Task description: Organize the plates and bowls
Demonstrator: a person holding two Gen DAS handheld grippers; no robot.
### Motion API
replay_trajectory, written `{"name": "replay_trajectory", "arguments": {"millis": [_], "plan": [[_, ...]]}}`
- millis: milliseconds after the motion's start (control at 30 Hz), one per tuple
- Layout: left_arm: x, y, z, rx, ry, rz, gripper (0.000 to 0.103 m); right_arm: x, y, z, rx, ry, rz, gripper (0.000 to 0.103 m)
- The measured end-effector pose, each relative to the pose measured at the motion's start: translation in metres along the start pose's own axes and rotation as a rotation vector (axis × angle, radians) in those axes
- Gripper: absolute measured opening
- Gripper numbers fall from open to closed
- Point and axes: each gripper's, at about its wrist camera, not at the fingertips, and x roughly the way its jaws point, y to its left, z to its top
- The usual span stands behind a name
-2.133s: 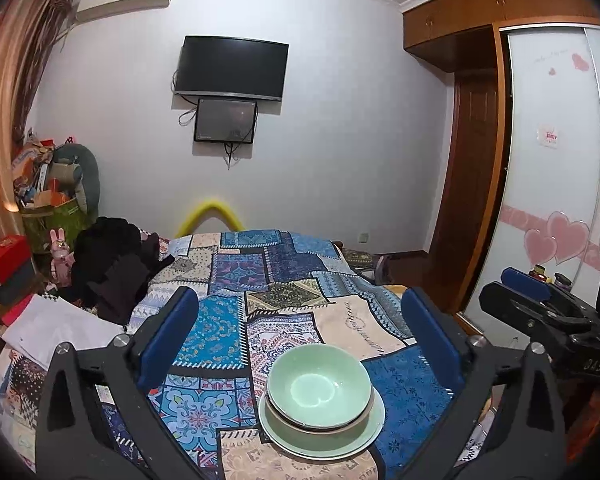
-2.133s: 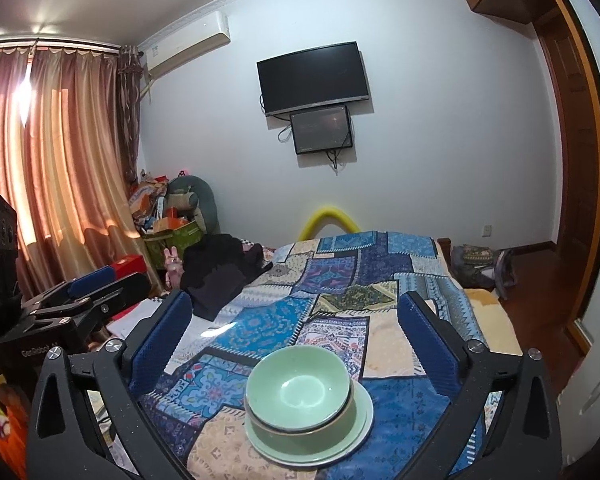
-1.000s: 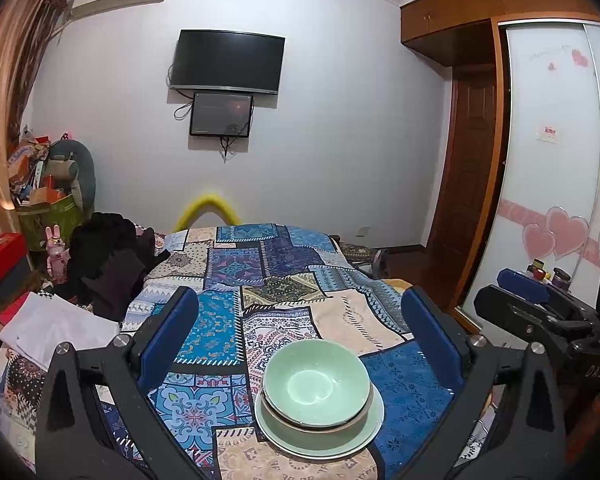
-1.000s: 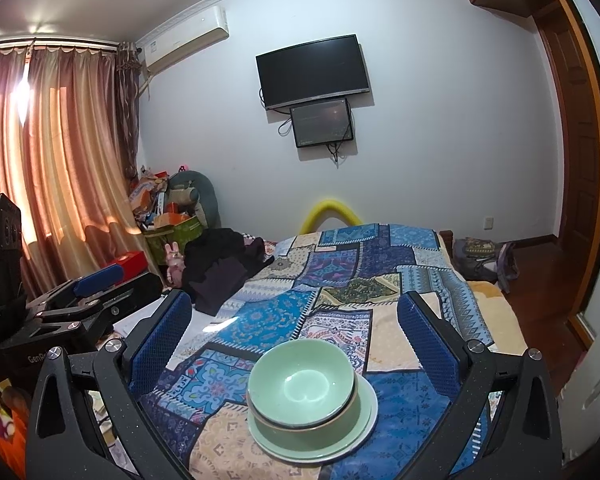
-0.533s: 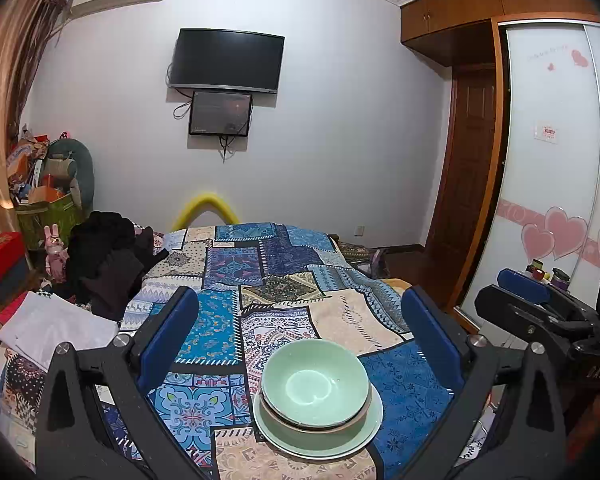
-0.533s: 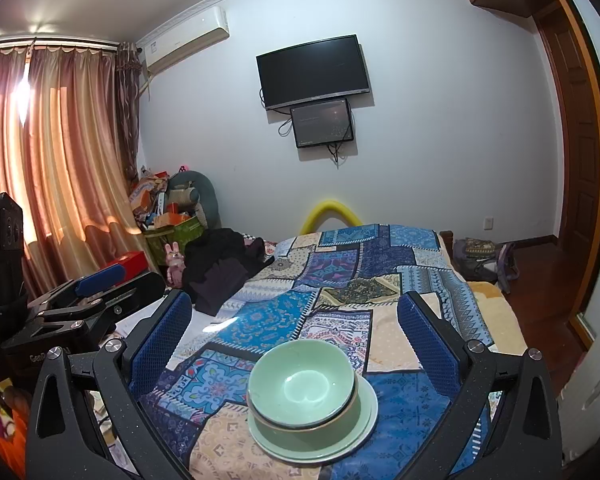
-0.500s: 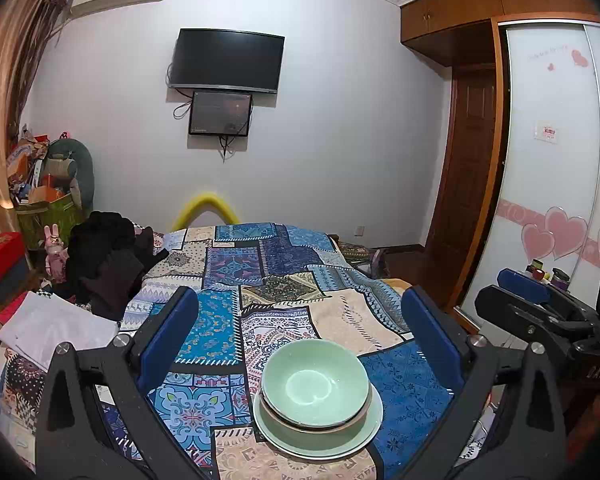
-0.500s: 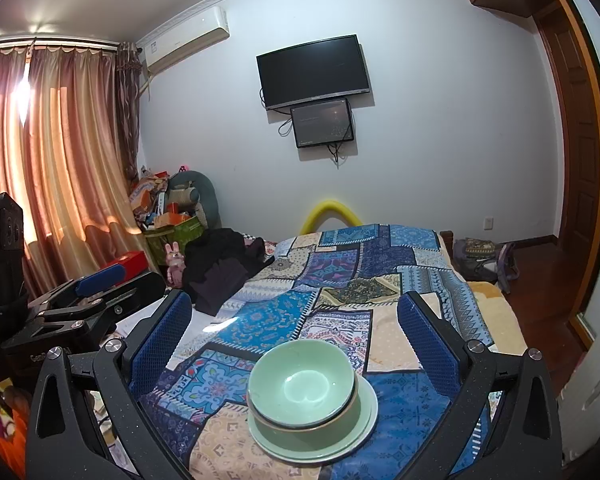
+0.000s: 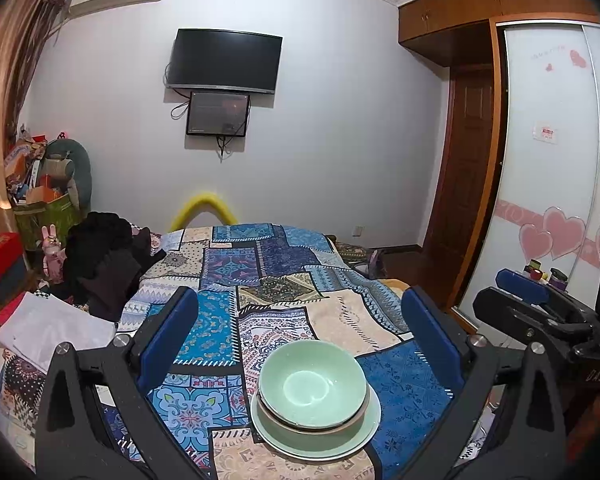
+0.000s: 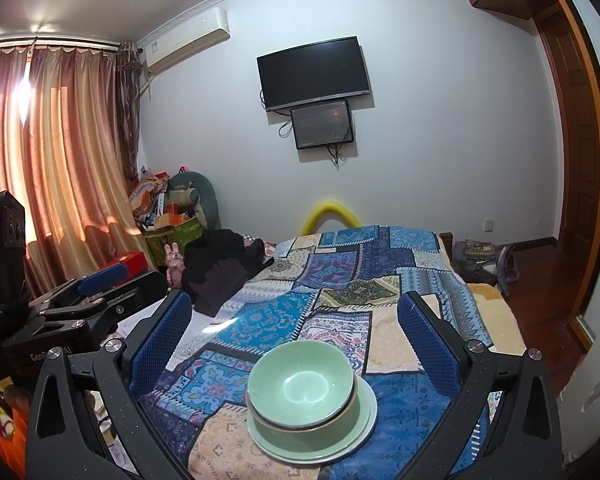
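A pale green bowl (image 9: 312,384) sits nested in a second bowl on a pale green plate (image 9: 364,428), on the near end of a patchwork bedspread (image 9: 260,280). The same stack shows in the right wrist view, bowl (image 10: 302,386) on plate (image 10: 368,408). My left gripper (image 9: 300,336) is open and empty, hovering just behind and above the stack. My right gripper (image 10: 294,330) is open and empty, likewise behind the stack. Each gripper shows at the edge of the other's view, the right gripper (image 9: 540,316) and the left gripper (image 10: 88,296).
A black pile of clothes (image 9: 104,260) and white papers (image 9: 52,324) lie on the bed's left side. Clutter and a green box (image 10: 176,228) stand by the curtain. A wardrobe with heart stickers (image 9: 552,200) and a door are at the right. A TV (image 9: 226,60) hangs on the far wall.
Both grippers have drifted slightly; the stack sits a touch lower and nearer in view. Nothing was grasped or moved on the bed.
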Motion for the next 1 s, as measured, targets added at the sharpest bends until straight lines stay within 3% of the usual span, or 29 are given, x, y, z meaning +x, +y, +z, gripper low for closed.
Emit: {"name": "replay_trajectory", "arguments": {"millis": [1000], "plan": [[0.0058,-0.0026,-0.0021,0.002,0.013,-0.019,0.103,0.0056,0.0006,-0.0028,-0.010,0.015,0.001,0.103]]}}
